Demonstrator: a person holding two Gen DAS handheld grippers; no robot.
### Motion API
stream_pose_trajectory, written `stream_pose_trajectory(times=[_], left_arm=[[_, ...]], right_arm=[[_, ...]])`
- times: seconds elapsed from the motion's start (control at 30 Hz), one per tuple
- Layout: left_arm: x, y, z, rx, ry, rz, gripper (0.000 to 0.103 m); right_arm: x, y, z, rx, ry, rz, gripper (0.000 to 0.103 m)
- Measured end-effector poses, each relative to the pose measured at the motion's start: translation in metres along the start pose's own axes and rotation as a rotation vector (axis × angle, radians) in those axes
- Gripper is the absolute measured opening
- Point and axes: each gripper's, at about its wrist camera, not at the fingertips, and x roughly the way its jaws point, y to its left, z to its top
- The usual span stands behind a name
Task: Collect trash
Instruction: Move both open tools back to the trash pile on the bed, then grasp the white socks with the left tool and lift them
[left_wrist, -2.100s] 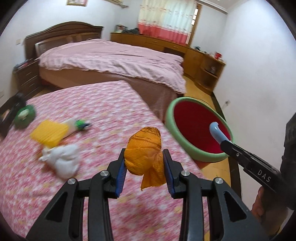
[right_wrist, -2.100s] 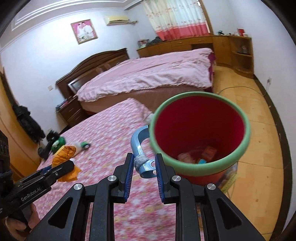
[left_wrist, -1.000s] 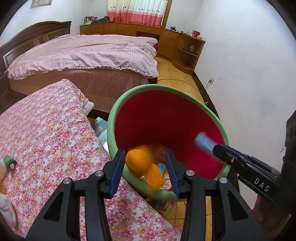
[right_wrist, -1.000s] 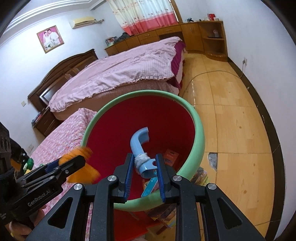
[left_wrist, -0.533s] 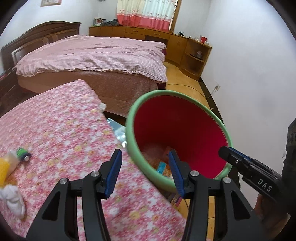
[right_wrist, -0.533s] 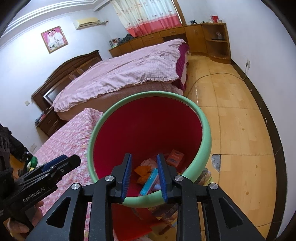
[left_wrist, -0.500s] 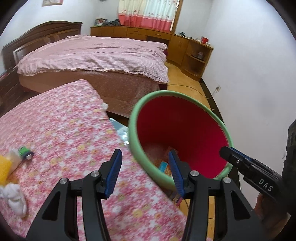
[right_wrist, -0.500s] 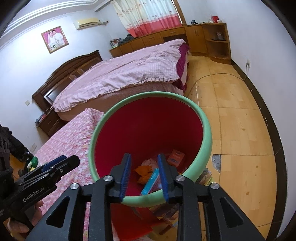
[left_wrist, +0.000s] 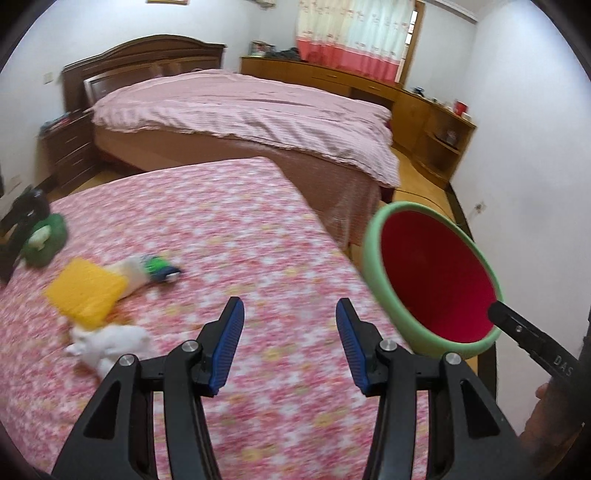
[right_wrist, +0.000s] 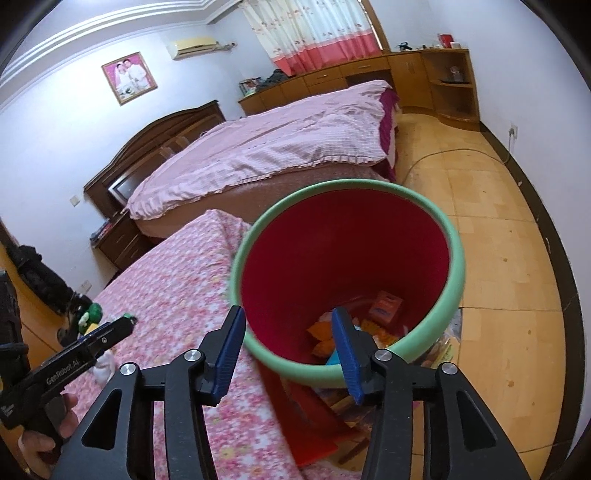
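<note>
A red bin with a green rim (left_wrist: 373, 266) stands beside the floral pink bed; in the right wrist view the bin (right_wrist: 456, 266) holds several pieces of trash, orange among them. My left gripper (left_wrist: 288, 343) is open and empty above the bed. Left of it lie a yellow sponge-like piece (left_wrist: 86, 290), a white crumpled tissue (left_wrist: 109, 343), a white tube with a green cap (left_wrist: 147, 271) and a green item (left_wrist: 46, 240). My right gripper (right_wrist: 286, 349) is open and empty at the bin's near rim. The left gripper also shows in the right wrist view (right_wrist: 110, 330).
A large bed with a pink cover (left_wrist: 251, 110) stands behind. Wooden cabinets (left_wrist: 439, 125) line the far wall. A dark nightstand (left_wrist: 66, 147) is at the left. Wooden floor (right_wrist: 498, 229) lies right of the bin, with papers (right_wrist: 448, 347) beneath it.
Both grippers dropped their loads, the orange net and the blue hook, into the bin and opened. The left gripper has since swung back left over the bed; the right one opened wider.
</note>
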Motion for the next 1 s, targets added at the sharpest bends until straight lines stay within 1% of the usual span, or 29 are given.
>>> stream_pose_trajectory(times=[0.33,0.37,0.47,0.6,0.77,0.83,1.0], left_arm=[[-0.018,0.064,-0.011,-0.117,-0.014,0.104,0.052],[-0.018,0.070,-0.012,-0.129,-0.014,0.118,0.053],[-0.019,0.084,-0.018,-0.156,-0.010,0.151,0.058],[-0.016,0.099,-0.025,-0.188,0.007,0.172,0.058],[-0.008,0.113,-0.032,-0.213,0.025,0.234,0.058],[-0.003,0.120,-0.033,-0.232,0.036,0.234,0.058],[0.006,0.130,-0.037,-0.265,0.058,0.185,0.058]], right_arm=[[0.003,0.025,-0.008,-0.022,0.019,0.012,0.050],[0.003,0.027,-0.008,-0.025,0.019,0.011,0.050],[0.005,0.034,-0.010,-0.035,0.024,0.009,0.051],[0.010,0.042,-0.013,-0.049,0.043,0.023,0.051],[0.016,0.053,-0.018,-0.073,0.062,0.034,0.051],[0.018,0.057,-0.018,-0.081,0.068,0.045,0.051],[0.023,0.067,-0.017,-0.101,0.071,0.053,0.051]])
